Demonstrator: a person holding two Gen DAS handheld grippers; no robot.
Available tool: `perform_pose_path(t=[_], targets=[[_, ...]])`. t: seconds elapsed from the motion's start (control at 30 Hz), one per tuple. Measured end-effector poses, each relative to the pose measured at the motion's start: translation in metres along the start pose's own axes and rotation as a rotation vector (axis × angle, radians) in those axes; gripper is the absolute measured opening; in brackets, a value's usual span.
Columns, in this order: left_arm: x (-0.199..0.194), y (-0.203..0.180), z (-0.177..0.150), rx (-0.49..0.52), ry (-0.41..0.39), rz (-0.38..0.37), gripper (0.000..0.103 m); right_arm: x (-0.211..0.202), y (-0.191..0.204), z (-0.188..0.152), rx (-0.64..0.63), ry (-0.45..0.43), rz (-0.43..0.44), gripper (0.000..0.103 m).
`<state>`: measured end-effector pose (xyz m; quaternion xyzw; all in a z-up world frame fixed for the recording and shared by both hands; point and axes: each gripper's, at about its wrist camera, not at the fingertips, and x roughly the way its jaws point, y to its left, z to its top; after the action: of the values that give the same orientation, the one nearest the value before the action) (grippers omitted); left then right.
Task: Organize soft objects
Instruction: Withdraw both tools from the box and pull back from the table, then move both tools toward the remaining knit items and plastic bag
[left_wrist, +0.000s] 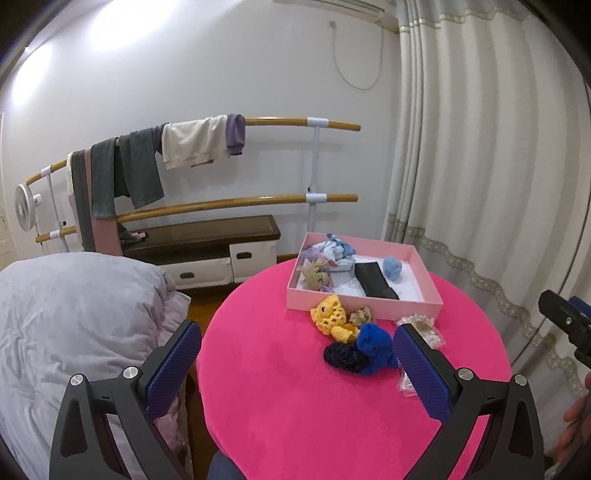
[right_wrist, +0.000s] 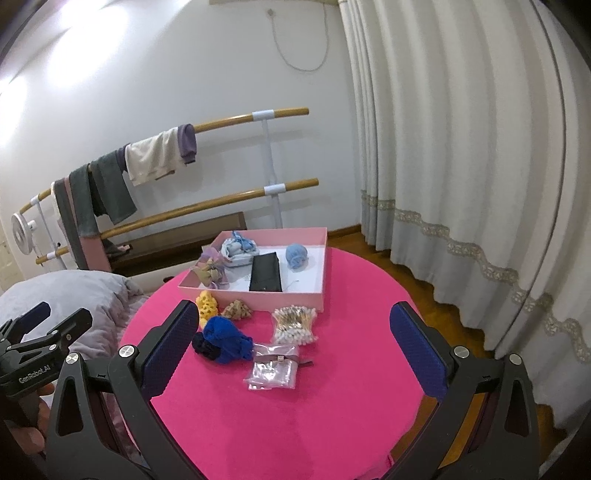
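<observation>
Both tongs, left (left_wrist: 297, 363) and right (right_wrist: 291, 347), gape empty; the pink box (right_wrist: 258, 295) at twelve o'clock holds several soft things, while the royal-blue bundle (right_wrist: 227, 338), yellow crochet toy (left_wrist: 330, 314) and beige scrunchie (right_wrist: 238, 310) wait on the table (right_wrist: 295, 424).

Bright wall glare, perhaps overexposed; fisheye-bent edges

Blue (right_wrist: 227, 338), yellow (right_wrist: 207, 309) knits before pink box (right_wrist: 258, 294)
</observation>
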<state>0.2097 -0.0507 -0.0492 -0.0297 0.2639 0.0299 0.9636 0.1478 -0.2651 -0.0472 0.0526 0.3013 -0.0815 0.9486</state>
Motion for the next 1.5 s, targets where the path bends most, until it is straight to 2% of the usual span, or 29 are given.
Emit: perform_pose_path(t=[0.53, 1.03, 1.5], targets=[[0.07, -0.005, -0.014, 0.041, 0.118, 0.009, 0.103, 0.059, -0.009, -0.027, -0.012, 0.158, -0.014, 0.103], [0.165, -0.002, -0.032, 0.063, 0.247, 0.002, 0.103, 0.148, 0.008, -0.071, -0.051, 0.38, 0.013, 0.103], [0.221, -0.003, -0.04, 0.066, 0.289, -0.021, 0.103, 0.188, 0.014, -0.082, -0.046, 0.451, 0.017, 0.103]])
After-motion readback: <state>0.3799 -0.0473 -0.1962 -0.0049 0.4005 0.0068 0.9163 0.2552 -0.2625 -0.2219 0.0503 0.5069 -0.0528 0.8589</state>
